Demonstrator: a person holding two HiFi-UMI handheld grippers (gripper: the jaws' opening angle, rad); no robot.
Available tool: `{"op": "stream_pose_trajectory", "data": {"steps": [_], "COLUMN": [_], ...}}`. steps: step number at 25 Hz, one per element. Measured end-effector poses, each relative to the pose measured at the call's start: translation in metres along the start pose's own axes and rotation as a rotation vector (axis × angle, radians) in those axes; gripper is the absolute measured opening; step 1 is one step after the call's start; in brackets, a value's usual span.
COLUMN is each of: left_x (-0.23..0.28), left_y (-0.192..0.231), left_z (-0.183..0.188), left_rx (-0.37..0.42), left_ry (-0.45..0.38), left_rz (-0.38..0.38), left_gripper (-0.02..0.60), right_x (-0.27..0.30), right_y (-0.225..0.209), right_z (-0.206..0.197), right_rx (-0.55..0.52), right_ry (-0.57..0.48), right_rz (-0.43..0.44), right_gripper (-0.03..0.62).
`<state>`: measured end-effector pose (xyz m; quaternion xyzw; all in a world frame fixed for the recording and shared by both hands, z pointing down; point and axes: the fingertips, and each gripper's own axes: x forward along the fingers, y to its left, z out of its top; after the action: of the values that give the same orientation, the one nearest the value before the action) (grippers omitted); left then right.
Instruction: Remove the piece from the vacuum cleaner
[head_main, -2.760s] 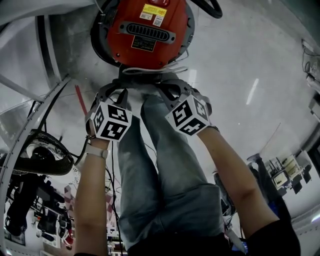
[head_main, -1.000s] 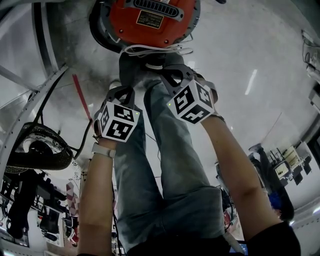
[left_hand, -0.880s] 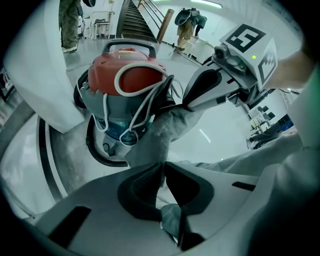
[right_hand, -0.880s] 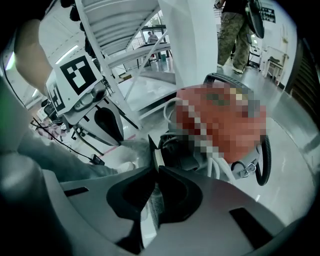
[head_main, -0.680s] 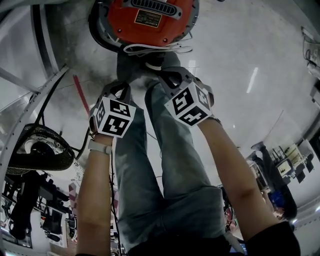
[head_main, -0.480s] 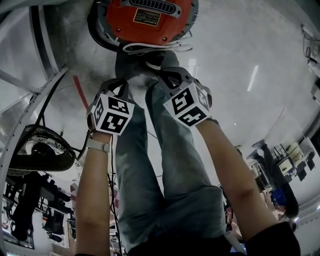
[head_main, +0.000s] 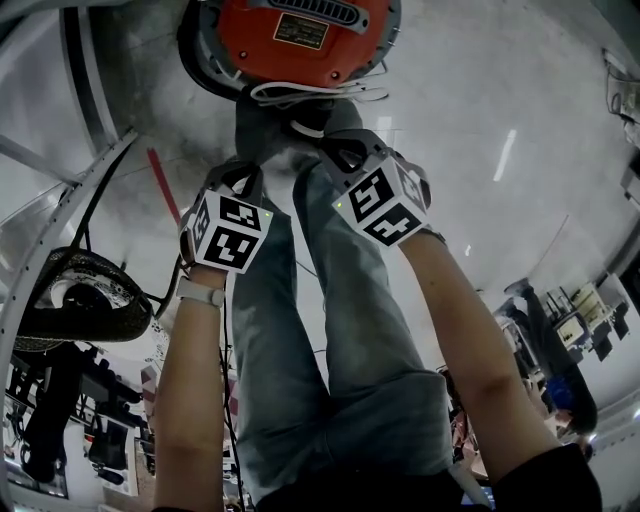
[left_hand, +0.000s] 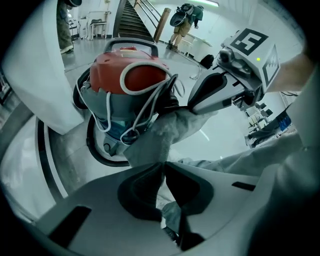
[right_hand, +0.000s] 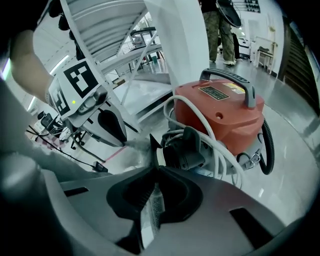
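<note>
The red vacuum cleaner (head_main: 300, 35) stands on the floor at the top of the head view, a white cable (left_hand: 145, 100) looped over it. A grey cloth piece (head_main: 275, 135) hangs out of its near side. My left gripper (head_main: 243, 178) is shut on that cloth, whose fabric (left_hand: 160, 135) runs right into its jaws (left_hand: 164, 166). My right gripper (head_main: 338, 152) is shut on another edge of the cloth (right_hand: 150, 212), a thin strip pinched at its jaws (right_hand: 154, 172). A black plug (right_hand: 187, 150) sits just beyond them. The two grippers stand side by side, close together.
The person's legs in jeans (head_main: 330, 330) fill the middle of the head view. On the left are a white metal frame (head_main: 70, 215), a black round part (head_main: 80, 300) and a red rod (head_main: 165, 195) on the floor. A white pillar (left_hand: 45, 75) rises left of the vacuum. People stand far off.
Since the earliest frame both grippers have drawn back a little from the vacuum, and more grey cloth shows. Within the last second the right gripper has rolled slightly; the left has kept still.
</note>
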<state>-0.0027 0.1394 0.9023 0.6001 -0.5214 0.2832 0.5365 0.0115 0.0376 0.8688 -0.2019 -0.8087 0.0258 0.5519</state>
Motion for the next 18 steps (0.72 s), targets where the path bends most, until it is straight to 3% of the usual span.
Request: {"op": "stream_pose_trajectory", "data": {"steps": [6, 18], "left_x": [0.000, -0.005], "left_y": [-0.017, -0.024], "left_z": [-0.007, -0.015], "left_rx": [-0.039, -0.058], "left_ry": [-0.020, -0.020], "left_rz": [-0.026, -0.025], "left_gripper": [0.041, 0.040], "right_x": [-0.001, -0.002], "right_y": [-0.001, 0.005], "right_z": [0.000, 0.000], "right_rx": [-0.063, -0.063], "right_ry": [0.029, 0.032], "right_rz": [0.002, -0.012], "right_gripper": [0.049, 0.052]}}
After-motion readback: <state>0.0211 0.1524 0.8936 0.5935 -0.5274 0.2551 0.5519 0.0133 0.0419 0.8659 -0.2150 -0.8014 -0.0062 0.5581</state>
